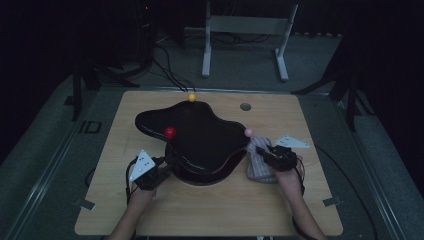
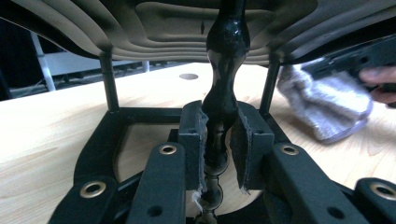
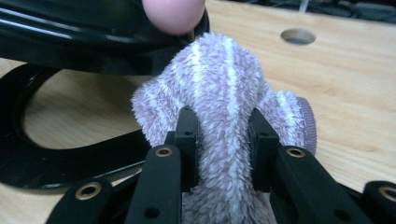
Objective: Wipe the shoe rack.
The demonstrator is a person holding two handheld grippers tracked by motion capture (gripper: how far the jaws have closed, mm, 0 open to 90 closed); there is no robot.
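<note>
Wiping looks to be the work in hand, and it seems barely under way. On the light wooden table (image 1: pixel 210 210) stands a glossy black stand with a wavy, lobed top tray (image 1: pixel 200 131) carried on thin posts above a black base frame (image 2: pixel 140 114). 3 small balls sit at the tray's rim: a red ball (image 1: pixel 170 132) at the near left, a yellow ball (image 1: pixel 192 97) at the far edge and a pink ball (image 1: pixel 248 132) at the right tip.

The left gripper (image 1: pixel 162 167) is at the near left of the stand, under the tray's edge. In the left gripper view its jaws are closed on the stand's turned black central post (image 2: pixel 223 93), both pads pressing it, which seems meant to steady the piece.

The right gripper (image 1: pixel 274 155) is at the right of the stand. In the right gripper view its jaws are clamped tight on a fluffy lilac cloth with white stripes (image 3: pixel 224 98), bunched between the pads. The cloth lies on the table just beside the tray's right tip, its top touching or nearly touching the underside of the pink ball (image 3: pixel 173 14).

Judging from this, the grips are done; the cloth has not yet been drawn over the tray's dark surface, so most of the wiping is left.
</note>
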